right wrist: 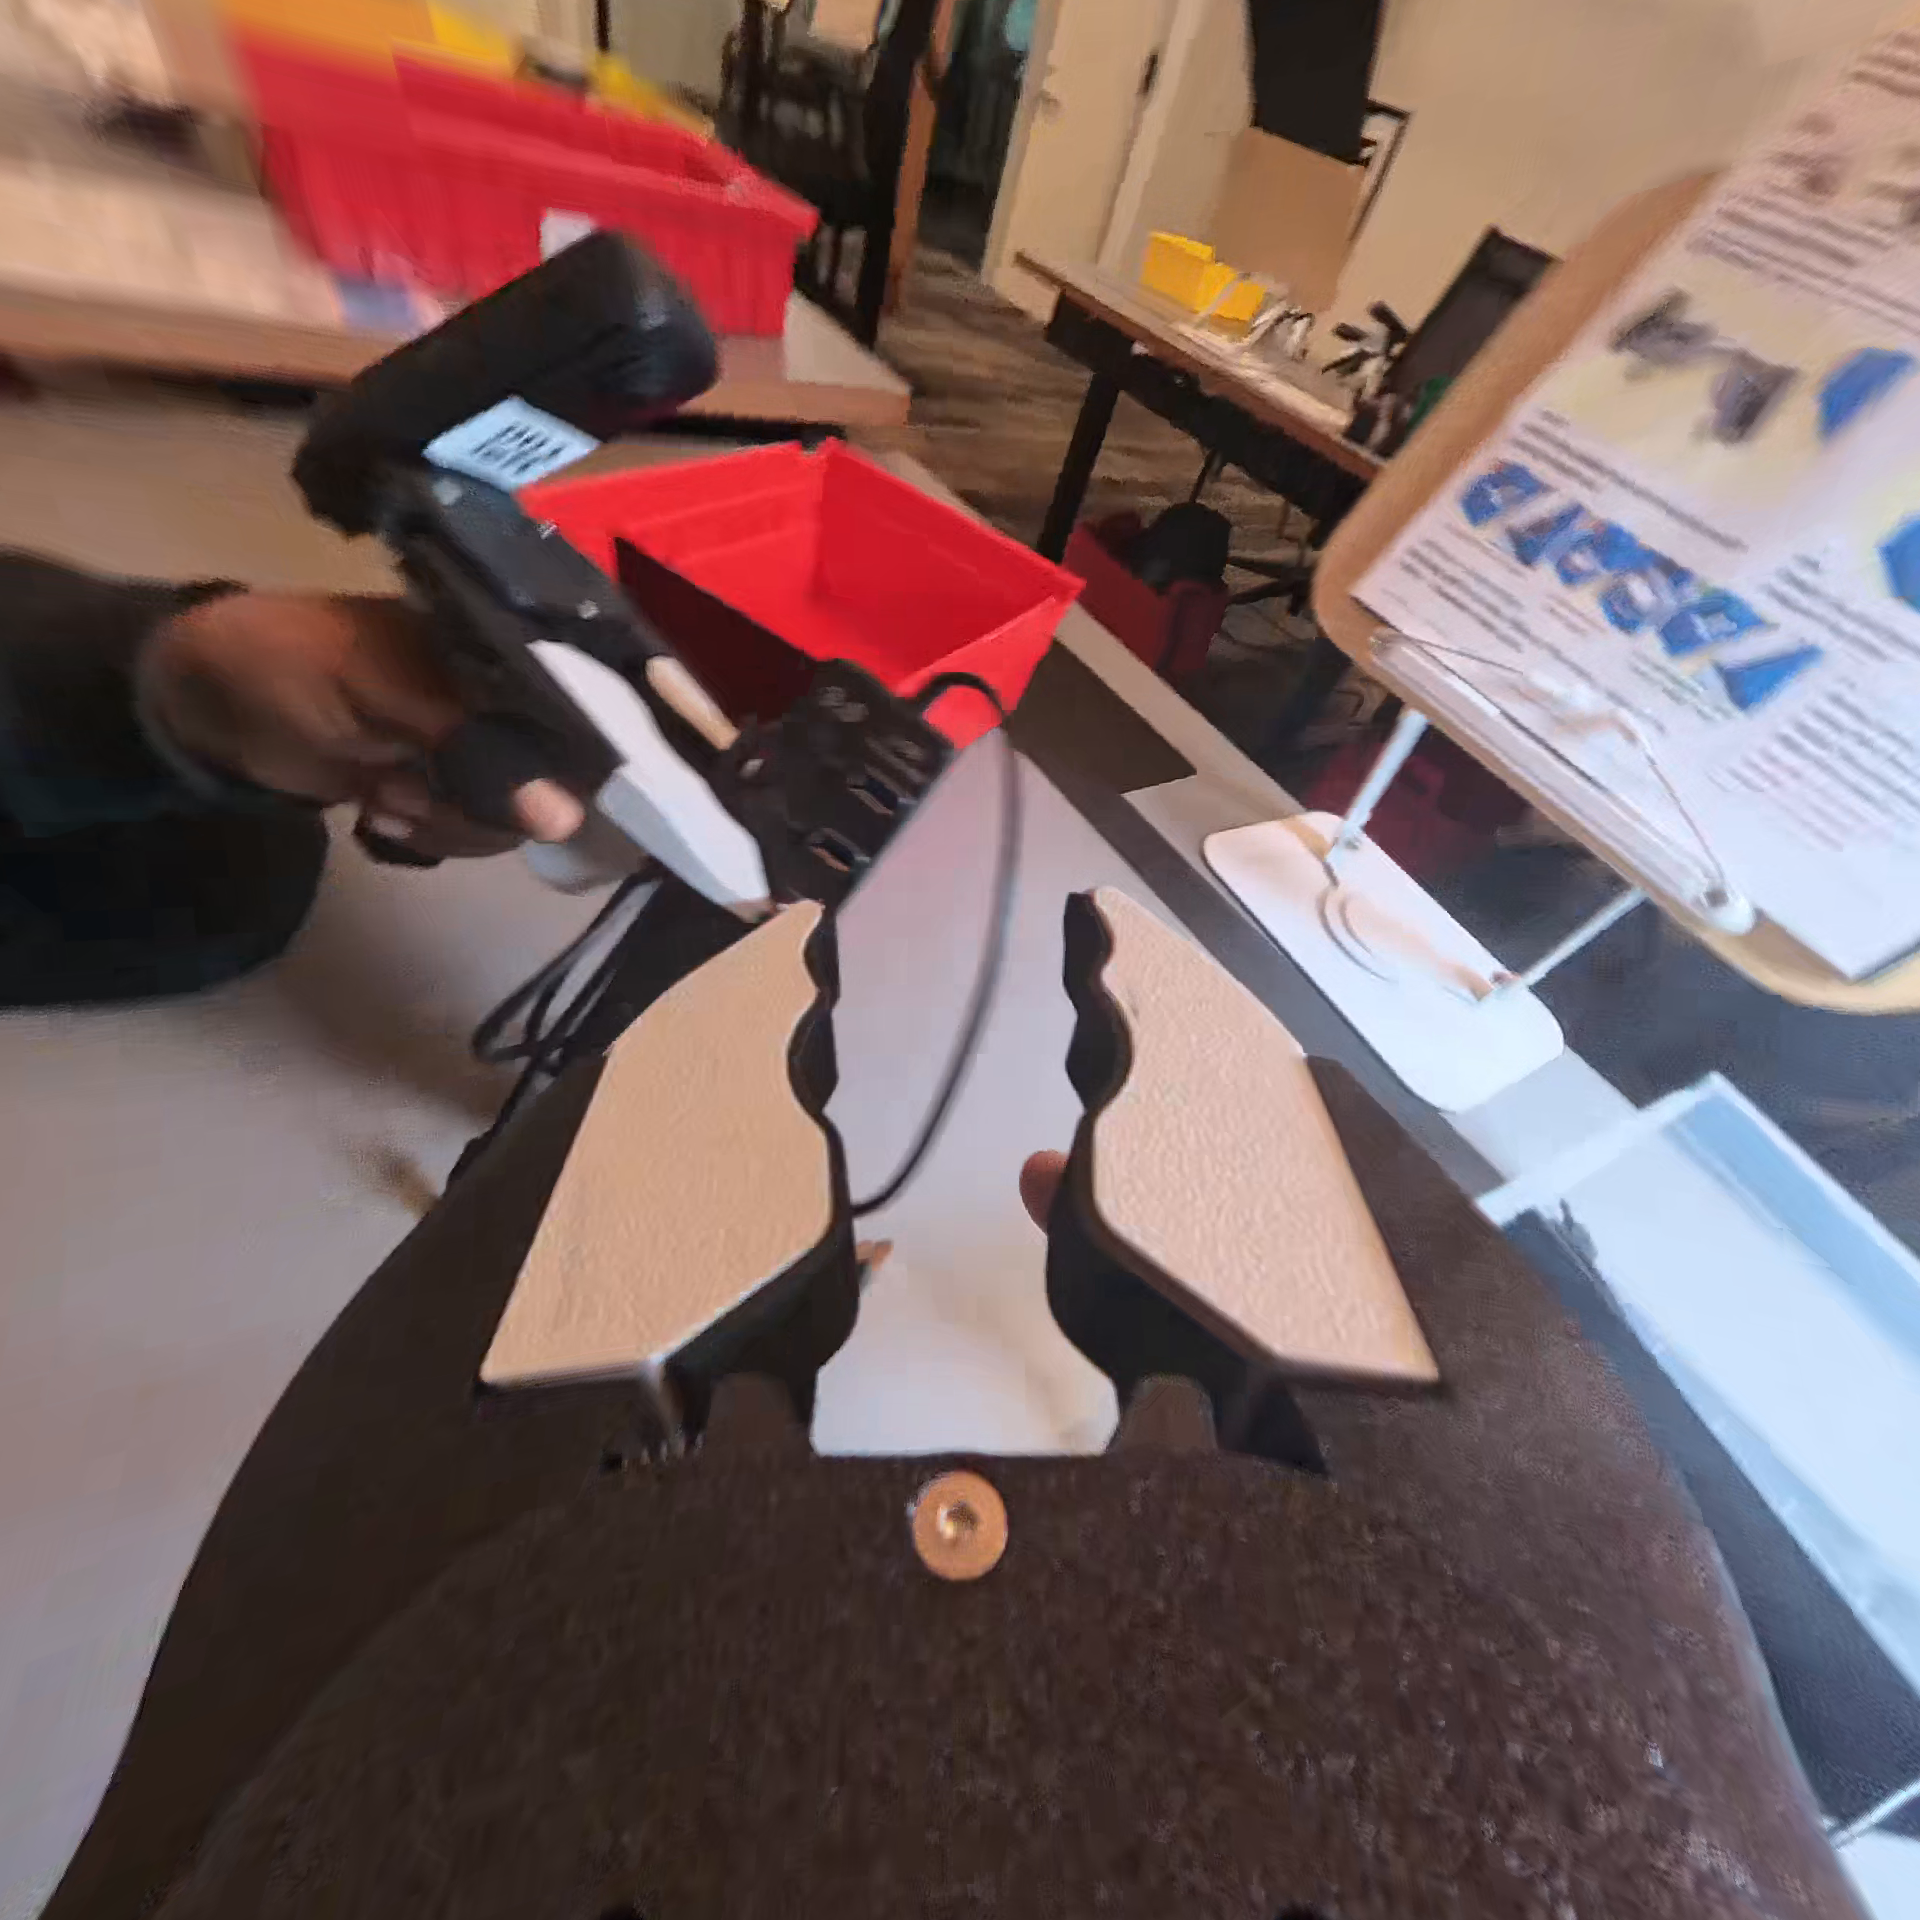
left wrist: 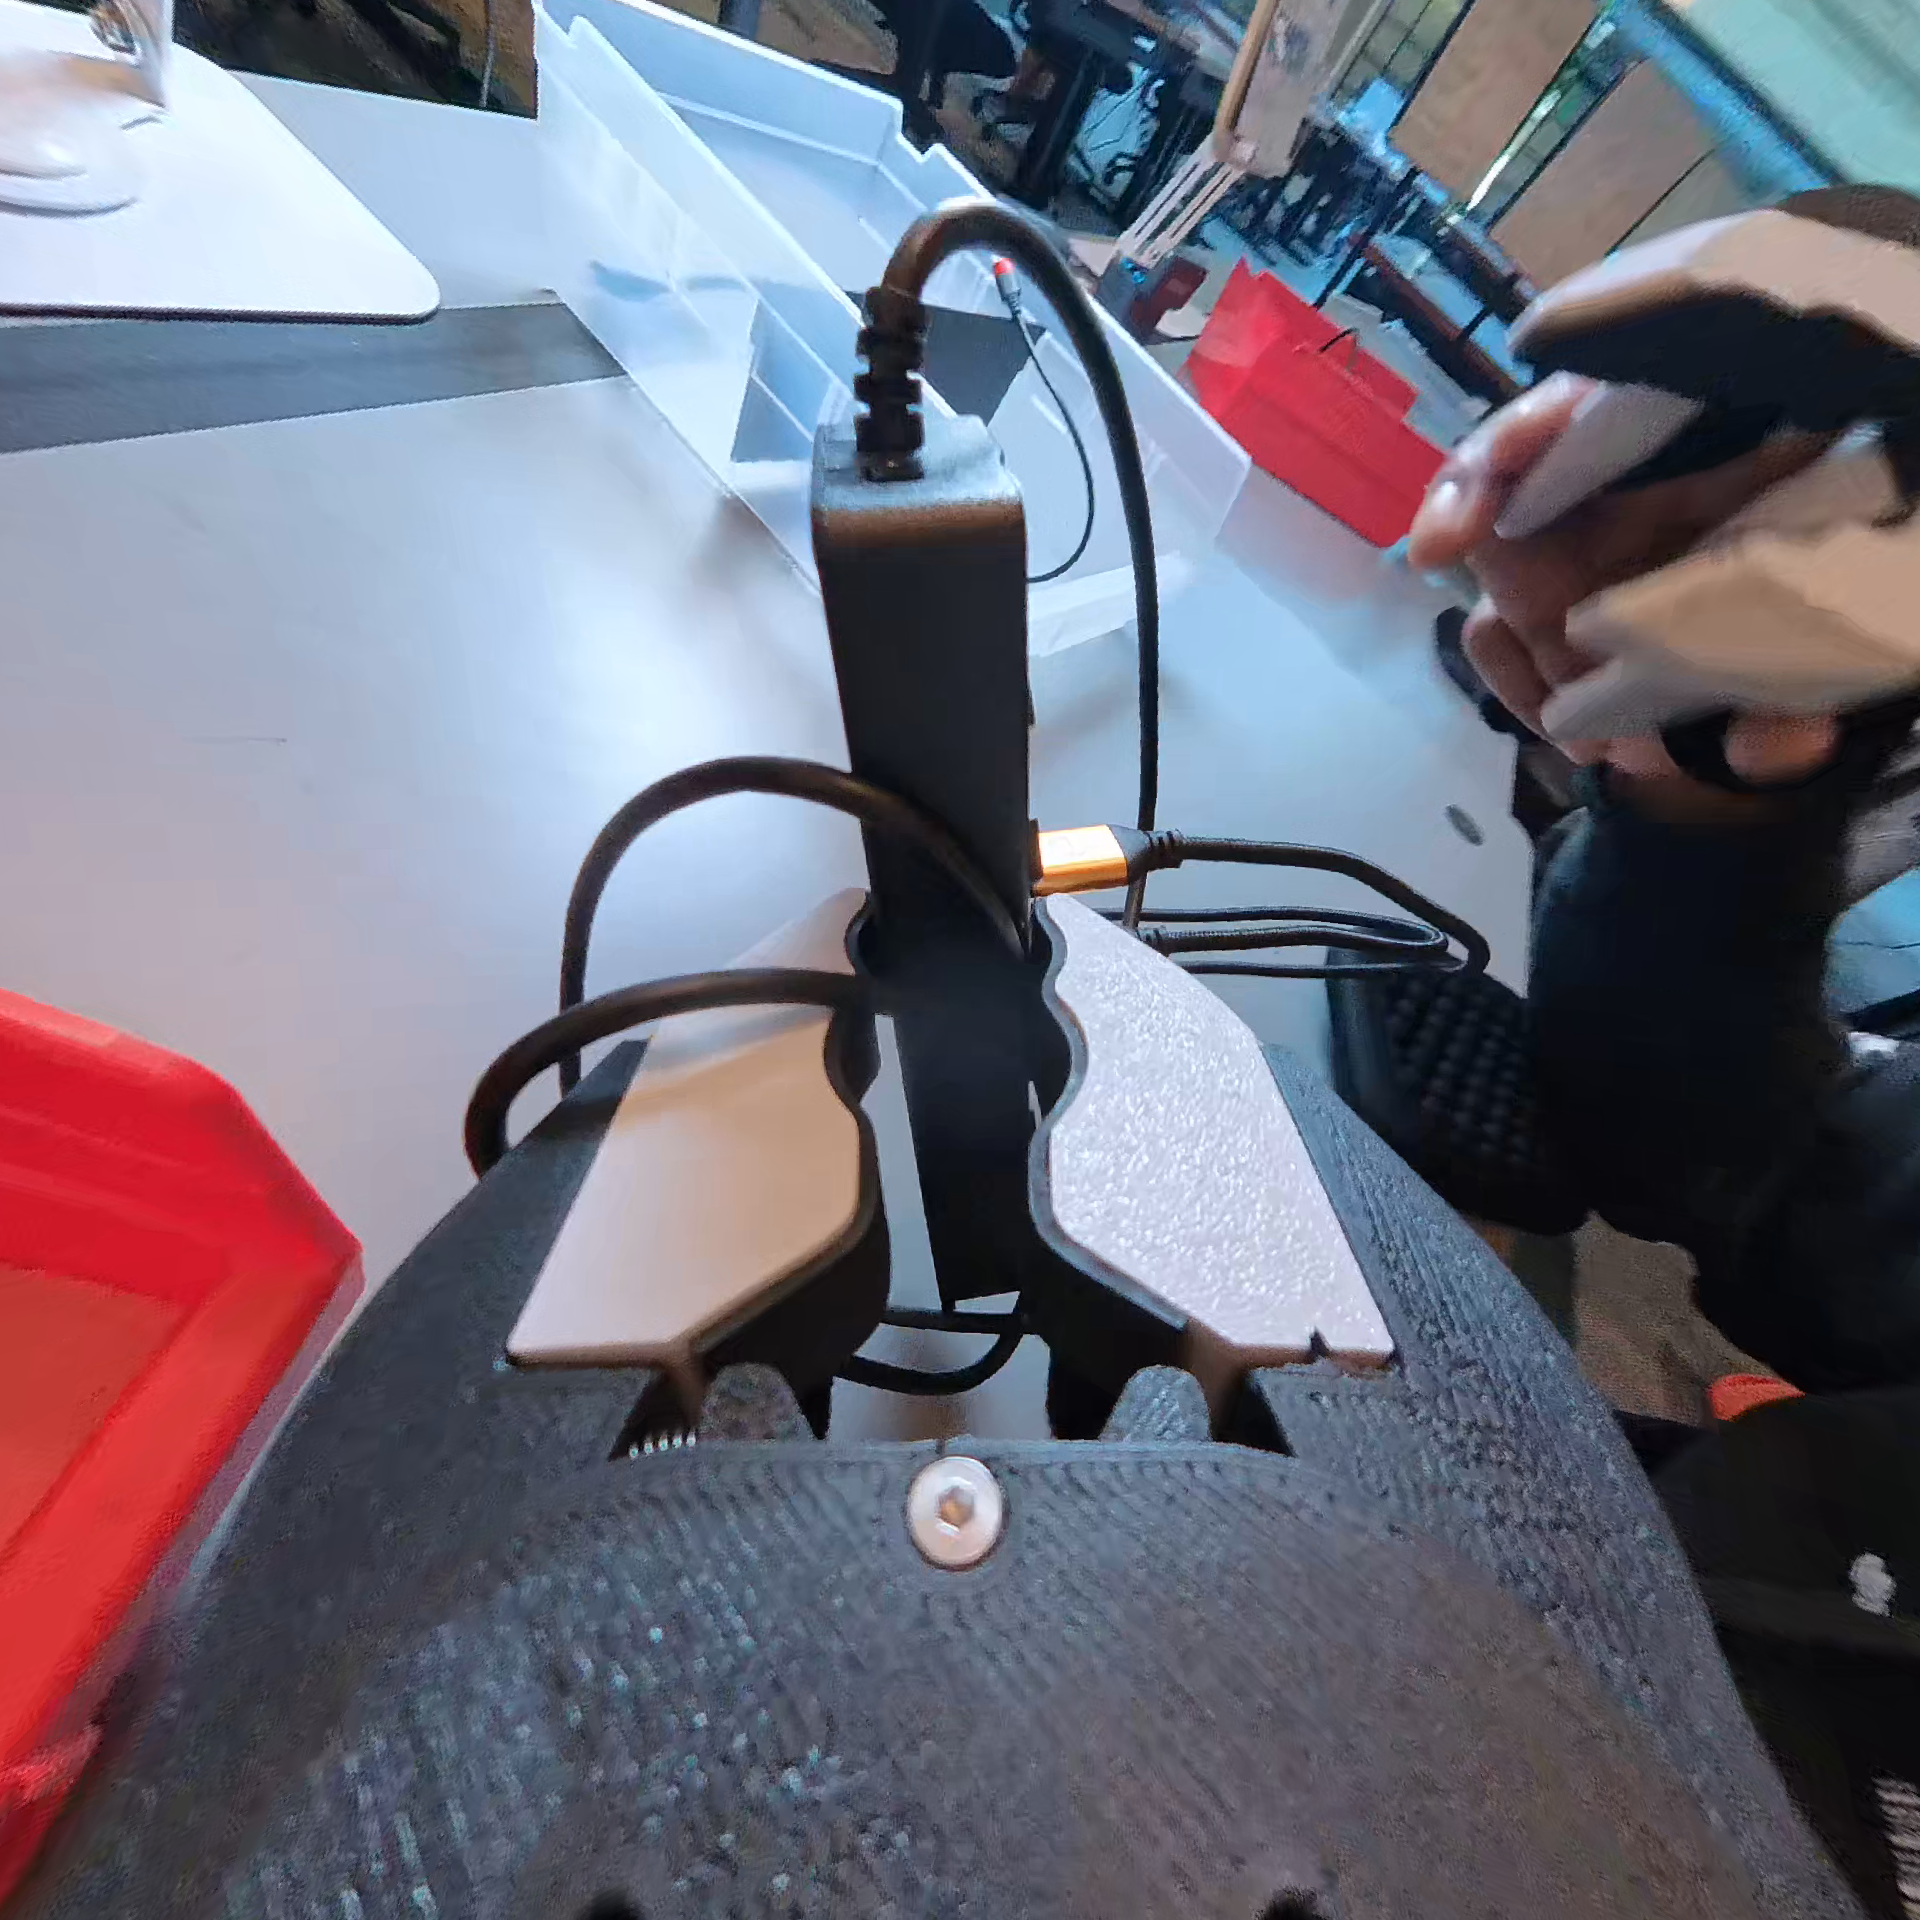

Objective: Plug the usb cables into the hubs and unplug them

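Observation:
In the left wrist view my left gripper (left wrist: 951, 925) is shut on a black USB hub (left wrist: 925, 644) and holds it upright above the white table (left wrist: 312, 727). An orange-shelled USB plug (left wrist: 1081, 860) sits in the hub's right side, and its black cable (left wrist: 1330, 862) trails right. The hub's own thick cable (left wrist: 1127, 468) arches from its top. The right gripper (left wrist: 1662, 499), in a hand, hovers to the upper right, apart from the hub. In the right wrist view my right gripper (right wrist: 945, 925) is open and empty; the hub (right wrist: 842, 779) lies beyond its fingertips.
A red bin (left wrist: 135, 1299) stands at the near left; it also shows in the right wrist view (right wrist: 883, 561) behind the hub. A clear plastic tray (left wrist: 790, 208) lies at the back. A document stand (right wrist: 1662, 520) on a white base (right wrist: 1382, 935) is at the right.

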Demonstrator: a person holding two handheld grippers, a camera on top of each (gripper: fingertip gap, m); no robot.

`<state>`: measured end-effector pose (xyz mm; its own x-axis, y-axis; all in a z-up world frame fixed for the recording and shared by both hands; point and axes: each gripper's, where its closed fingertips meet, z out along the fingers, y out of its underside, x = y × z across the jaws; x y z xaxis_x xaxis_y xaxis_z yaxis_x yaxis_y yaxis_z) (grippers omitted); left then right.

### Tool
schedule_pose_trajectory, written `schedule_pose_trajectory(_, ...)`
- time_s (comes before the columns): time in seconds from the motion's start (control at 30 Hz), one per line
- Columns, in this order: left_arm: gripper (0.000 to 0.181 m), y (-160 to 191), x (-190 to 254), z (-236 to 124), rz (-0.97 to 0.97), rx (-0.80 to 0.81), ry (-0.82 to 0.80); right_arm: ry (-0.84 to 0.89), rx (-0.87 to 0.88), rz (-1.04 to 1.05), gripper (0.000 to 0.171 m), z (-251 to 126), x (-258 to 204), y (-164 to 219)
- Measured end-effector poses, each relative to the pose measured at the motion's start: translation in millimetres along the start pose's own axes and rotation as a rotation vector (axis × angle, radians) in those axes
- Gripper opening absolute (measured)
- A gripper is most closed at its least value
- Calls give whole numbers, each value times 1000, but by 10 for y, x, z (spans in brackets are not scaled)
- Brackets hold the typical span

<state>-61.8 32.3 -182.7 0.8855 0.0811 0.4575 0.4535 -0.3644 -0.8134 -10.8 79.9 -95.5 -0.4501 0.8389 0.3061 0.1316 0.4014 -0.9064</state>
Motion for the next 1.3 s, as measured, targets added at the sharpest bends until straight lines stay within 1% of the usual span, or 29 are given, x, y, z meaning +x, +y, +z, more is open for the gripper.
schedule_pose_trajectory(0.1,27,41,57,56,74,-18,-59,0,-173,-193,38,267,-360,155)
schedule_pose_trajectory(0.17,27,67,85,79,120,-29,-93,40,-318,-315,36,429,-444,381)
schedule_pose_trajectory(0.23,27,96,82,91,165,-44,-133,113,-426,-434,31,543,-411,573)
schedule_pose_trajectory(0.3,27,125,29,94,218,-66,-189,130,-456,-538,23,627,-430,670)
schedule_pose_trajectory(0.37,27,133,1,88,200,-75,-190,135,-455,-622,11,701,-476,728)
schedule_pose_trajectory(0.53,27,147,-122,86,149,-85,-158,226,-429,-763,9,807,-461,755)
schedule_pose_trajectory(0.73,24,133,-105,168,182,-82,-157,306,-481,-740,8,731,-432,814)
schedule_pose_trajectory(0.93,24,125,-70,251,245,-80,-207,370,-501,-718,8,663,-383,881)
schedule_pose_trajectory(0.97,24,107,-122,243,253,-72,-253,371,-510,-707,8,641,-382,897)
schedule_pose_trajectory(1.0,24,8,-365,135,302,-37,-410,360,-519,-691,8,598,-412,923)
schedule_pose_trajectory(1.03,25,-83,-529,-5,285,-4,-458,348,-510,-677,7,546,-469,942)
schedule_pose_trajectory(1.07,24,-141,-489,-95,185,29,-346,344,-490,-673,7,491,-523,958)
schedule_pose_trajectory(1.1,24,-185,-426,-173,163,63,-294,337,-467,-655,7,442,-561,971)
schedule_pose_trajectory(1.17,24,-167,-306,-202,264,56,-309,315,-421,-579,7,354,-573,927)
schedule_pose_trajectory(1.23,24,-152,-169,-141,285,45,-278,310,-348,-492,7,233,-504,694)
schedule_pose_trajectory(1.3,25,-177,-116,-122,307,63,-270,306,-262,-376,7,36,-360,378)
